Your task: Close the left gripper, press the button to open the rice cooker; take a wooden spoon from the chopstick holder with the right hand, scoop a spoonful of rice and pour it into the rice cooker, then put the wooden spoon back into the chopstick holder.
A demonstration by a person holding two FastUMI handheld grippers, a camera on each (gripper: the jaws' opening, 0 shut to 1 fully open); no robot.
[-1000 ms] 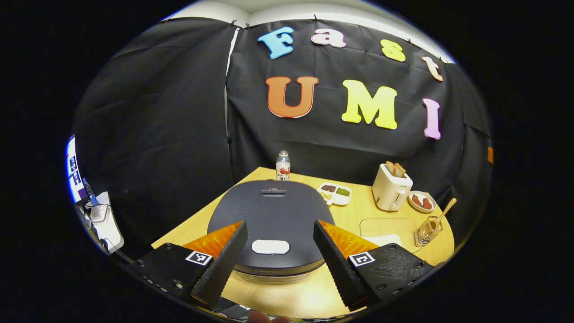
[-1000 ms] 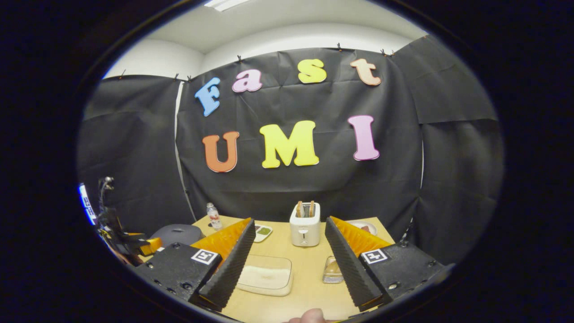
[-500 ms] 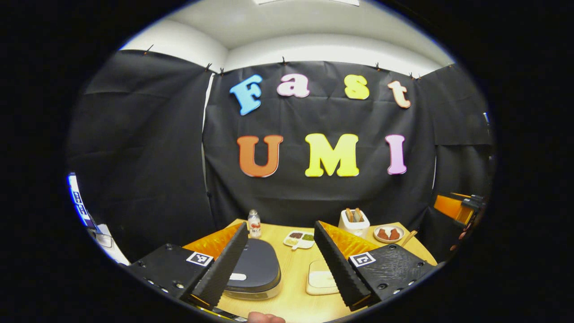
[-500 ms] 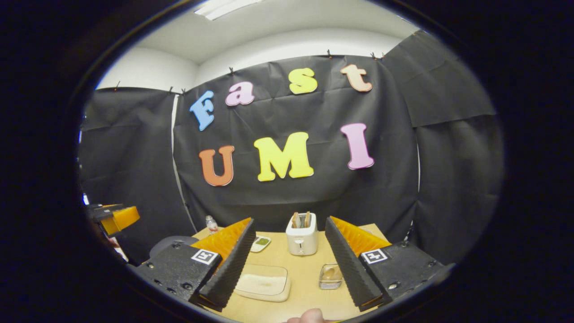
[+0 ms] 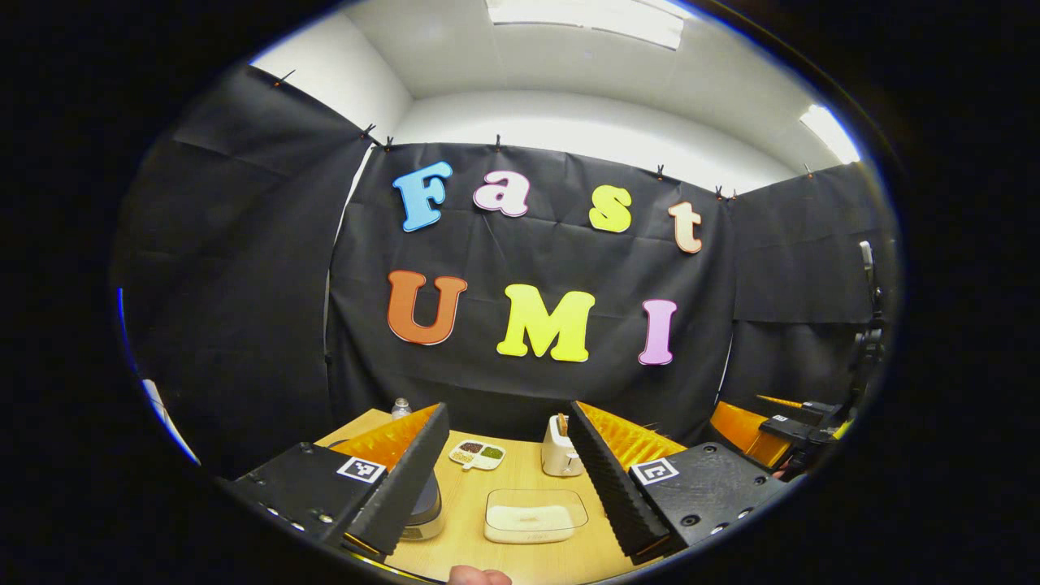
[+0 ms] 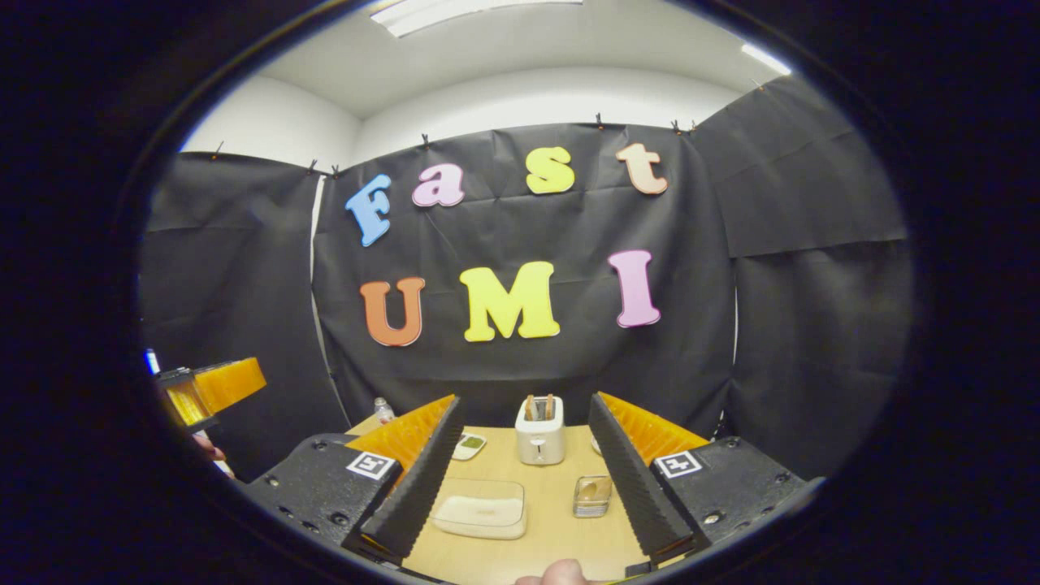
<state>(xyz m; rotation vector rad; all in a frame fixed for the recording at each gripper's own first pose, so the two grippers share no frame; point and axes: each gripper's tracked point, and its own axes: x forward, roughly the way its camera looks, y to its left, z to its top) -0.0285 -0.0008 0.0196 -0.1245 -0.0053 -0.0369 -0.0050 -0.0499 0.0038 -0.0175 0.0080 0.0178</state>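
Both hand-held grippers have pulled up and back from the table [image 5: 520,561]. Left hand-held gripper [image 5: 508,487] is released, w/ rice cooker [image 5: 422,508] below-left, lid shut, so button press is not done. Right hand-held gripper [image 6: 524,487] is released; chopstick holder [image 6: 591,496] is near ahead, w/ free room around.

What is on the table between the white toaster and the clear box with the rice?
Nothing: in the left gripper view, bare wooden table separates the white toaster from the clear rice box.
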